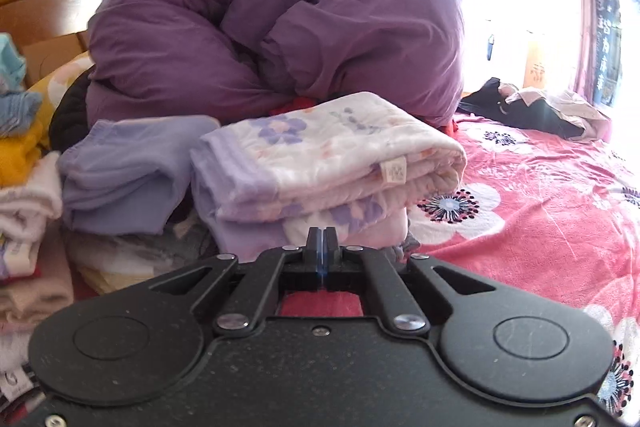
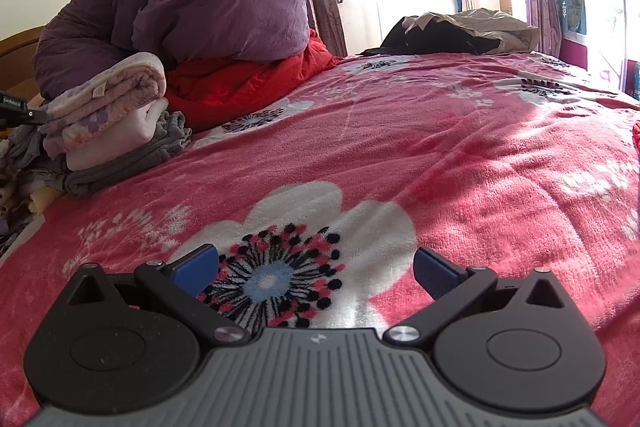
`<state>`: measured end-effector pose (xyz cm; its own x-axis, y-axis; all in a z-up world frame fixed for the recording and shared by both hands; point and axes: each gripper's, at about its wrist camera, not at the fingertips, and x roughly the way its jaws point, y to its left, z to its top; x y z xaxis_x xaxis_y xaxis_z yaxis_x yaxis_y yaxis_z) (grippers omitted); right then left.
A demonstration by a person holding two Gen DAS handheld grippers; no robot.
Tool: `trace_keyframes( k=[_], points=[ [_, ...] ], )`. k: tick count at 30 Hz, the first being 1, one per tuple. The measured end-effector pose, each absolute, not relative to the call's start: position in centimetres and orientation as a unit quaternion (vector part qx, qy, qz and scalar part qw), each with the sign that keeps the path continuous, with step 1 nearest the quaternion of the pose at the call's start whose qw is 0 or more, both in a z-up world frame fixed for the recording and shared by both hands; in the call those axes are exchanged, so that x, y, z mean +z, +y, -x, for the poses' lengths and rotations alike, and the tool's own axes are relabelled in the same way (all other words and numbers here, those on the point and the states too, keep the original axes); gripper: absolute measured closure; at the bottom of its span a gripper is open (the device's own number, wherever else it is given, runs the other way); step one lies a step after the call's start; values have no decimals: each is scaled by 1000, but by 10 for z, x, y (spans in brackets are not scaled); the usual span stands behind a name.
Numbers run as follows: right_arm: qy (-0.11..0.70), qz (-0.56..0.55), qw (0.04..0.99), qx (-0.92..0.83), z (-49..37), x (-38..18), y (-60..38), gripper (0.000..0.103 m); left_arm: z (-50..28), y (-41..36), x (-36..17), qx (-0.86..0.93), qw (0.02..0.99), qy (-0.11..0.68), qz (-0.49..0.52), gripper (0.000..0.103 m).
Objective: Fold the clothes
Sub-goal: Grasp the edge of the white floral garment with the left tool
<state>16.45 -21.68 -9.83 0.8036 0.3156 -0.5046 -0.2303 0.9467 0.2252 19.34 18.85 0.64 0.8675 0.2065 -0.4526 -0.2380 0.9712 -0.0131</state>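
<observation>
Clothes already folded sit stacked at the bed's left edge as I run both grippers over the pink flowered bedspread. Nearest my left gripper, whose jaws are pressed together on nothing, lies the floral towel, folded flat on top of a pale piece and a grey garment. Just left of it rests a folded lilac garment, with more small folded pieces piled toward the bed's left edge. My right gripper hangs over a white flower print nearer the bed's middle, jaws apart and empty, well clear of the stack. Behind the stack a purple quilt is heaped against the headboard, with red bedding under it. At the bed's far edge, by the bright window, a dark garment lies loose under a beige one, still unfolded.

I judge one fold is finished and set down, and the step in hand is the changeover to the next piece. That calls for opening my left jaws, reaching both grippers to the far edge, and dragging the loose garment onto the bare middle to spread it flat.
</observation>
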Motion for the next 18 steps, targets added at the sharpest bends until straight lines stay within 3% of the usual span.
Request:
trace_keyframes(
  k=[1,2,3,4,13,16,18],
  points=[
    [280,-78,946,145,-165,-99,-217,0,-191,191,5,126,965,228,39,85],
    [281,-80,945,145,-165,-99,-217,0,-188,193,3,138,964,225,44,45],
    [282,-79,945,146,-165,-100,-216,0,-186,197,1,154,964,214,47,31],
    [283,-78,945,146,-164,-100,-216,0,-185,200,0,169,963,203,49,27],
    [296,-67,941,149,-168,-109,-210,0,-237,235,9,181,956,206,100,31],
    [303,-67,939,150,-170,-113,-209,0,-255,240,6,157,951,235,122,79],
    [305,-68,938,149,-171,-114,-209,0,-255,235,8,150,953,233,122,87]
  ],
)
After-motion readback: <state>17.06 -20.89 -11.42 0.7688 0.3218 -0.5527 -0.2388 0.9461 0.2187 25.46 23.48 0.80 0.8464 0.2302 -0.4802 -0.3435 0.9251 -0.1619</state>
